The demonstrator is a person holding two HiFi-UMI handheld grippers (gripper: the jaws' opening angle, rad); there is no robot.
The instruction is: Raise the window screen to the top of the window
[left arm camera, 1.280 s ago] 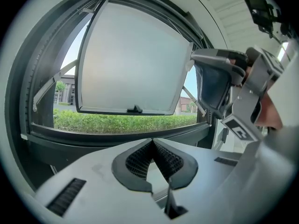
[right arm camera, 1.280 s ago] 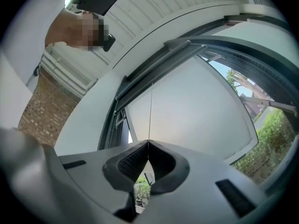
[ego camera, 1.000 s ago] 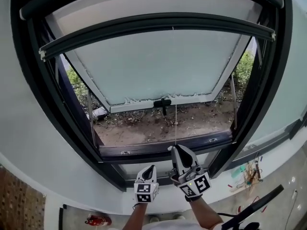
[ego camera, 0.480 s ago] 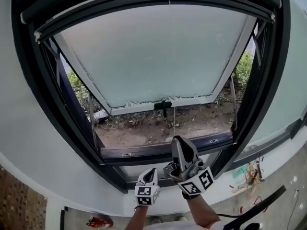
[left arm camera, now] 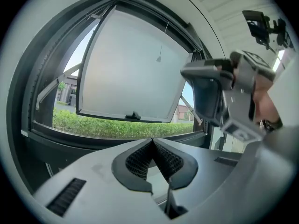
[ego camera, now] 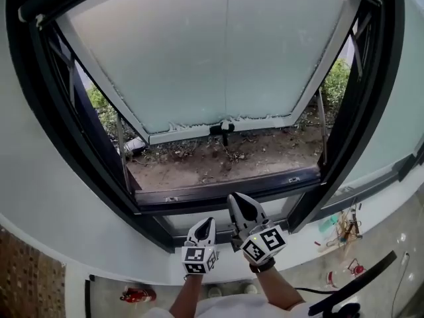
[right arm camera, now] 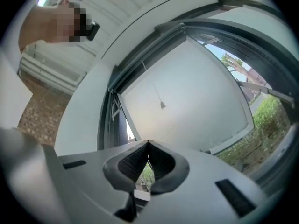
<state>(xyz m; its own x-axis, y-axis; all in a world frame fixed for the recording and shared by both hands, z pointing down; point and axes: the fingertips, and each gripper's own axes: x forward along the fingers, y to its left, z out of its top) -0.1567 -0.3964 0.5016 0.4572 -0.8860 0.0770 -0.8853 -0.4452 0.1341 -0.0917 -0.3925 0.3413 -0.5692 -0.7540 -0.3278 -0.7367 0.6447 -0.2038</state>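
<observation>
The window screen's dark bottom bar (ego camera: pixel 50 15) sits high against the top of the black window frame (ego camera: pixel 371 111), mostly out of the head view. Its thin pull cord (ego camera: pixel 227 52) hangs free in front of the tilted-out frosted sash (ego camera: pixel 165 65); the cord's small end weight (left arm camera: pixel 159 59) (right arm camera: pixel 162 105) dangles clear of both grippers. My right gripper (ego camera: pixel 235 201) is shut and empty, pointing up at the sill (ego camera: pixel 218 192). My left gripper (ego camera: pixel 204 224) is shut and empty, lower and just left of it. The right gripper's body (left arm camera: pixel 219 92) shows in the left gripper view.
A black handle (ego camera: pixel 224 128) sits on the sash's lower edge. Soil (ego camera: pixel 218 161) and hedge (ego camera: pixel 338 88) lie outside. White wall surrounds the frame. On the floor lie a red object (ego camera: pixel 136 294), small coloured tools (ego camera: pixel 344 230) and a black strip (ego camera: pixel 358 285).
The screen's bar has risen from mid-window to the top of the frame. The cord, earlier reaching down to my right gripper's tips, now hangs free above. The right gripper has dropped slightly.
</observation>
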